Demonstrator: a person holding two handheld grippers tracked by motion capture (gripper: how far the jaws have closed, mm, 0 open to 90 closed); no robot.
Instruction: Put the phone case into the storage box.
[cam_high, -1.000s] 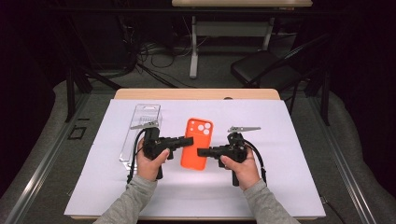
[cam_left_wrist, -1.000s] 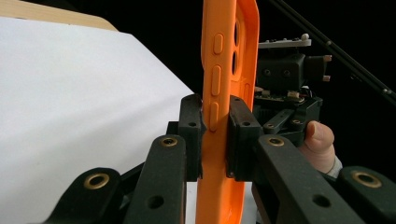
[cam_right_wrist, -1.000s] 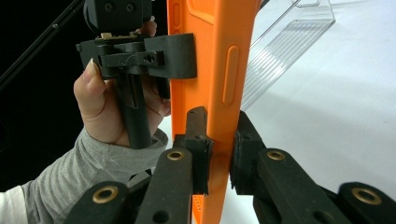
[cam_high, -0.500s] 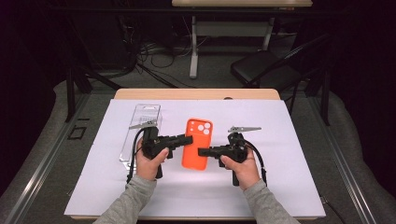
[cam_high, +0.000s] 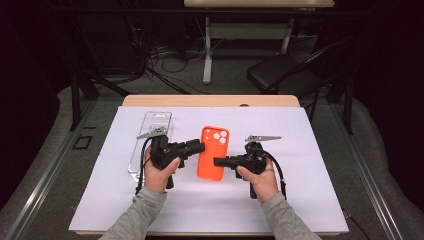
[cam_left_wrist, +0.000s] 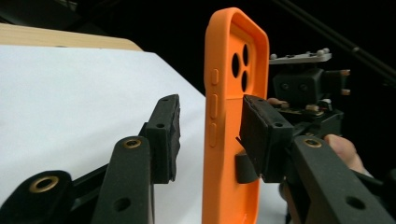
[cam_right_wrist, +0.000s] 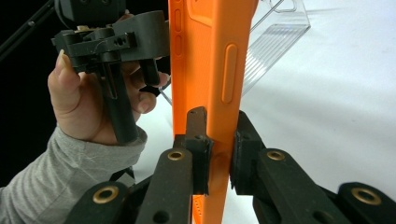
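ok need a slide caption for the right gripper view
Right gripper clamped on the edge of an orange phone case, left gripper open beside it, clear plastic package lying behind.

The left black hand-held gripper (cam_high: 196, 147) points toward the right one, and its jaws have just been opening; one pad (cam_left_wrist: 164, 135) stands apart from what is between them. The right black hand-held gripper (cam_high: 220, 161) points to the left with its jaws clamped. Both forearms in grey sleeves come from below.
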